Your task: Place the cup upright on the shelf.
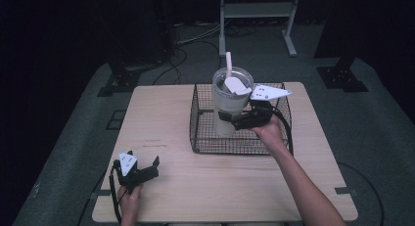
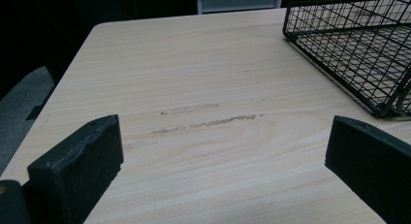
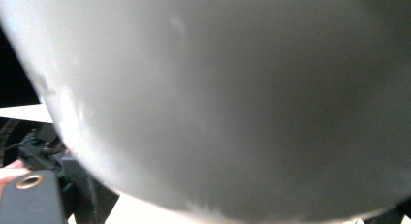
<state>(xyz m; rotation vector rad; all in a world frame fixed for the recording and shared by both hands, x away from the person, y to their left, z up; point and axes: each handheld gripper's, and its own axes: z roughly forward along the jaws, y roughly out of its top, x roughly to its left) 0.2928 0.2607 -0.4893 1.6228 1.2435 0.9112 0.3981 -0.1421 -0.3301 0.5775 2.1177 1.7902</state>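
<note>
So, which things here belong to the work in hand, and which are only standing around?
Part of the work:
- white tumbler with straw, held over the basket
- right claw, closed on the tumbler
- black wire basket

Just around:
- left claw, open and holding nothing, low over the table
- metal stand behind the table
- cables on the floor

Wood table (image 1: 195, 187), bkgd shelf frame (image 1: 257, 11)

High view looks down and forward over your table (image 1: 171, 187). Your left gripper view sits low, faces across tabletop toward wire basket (image 2: 358, 49); both views share that basket. Your right gripper view presses close against tumbler (image 3: 232, 98) wall.
</note>
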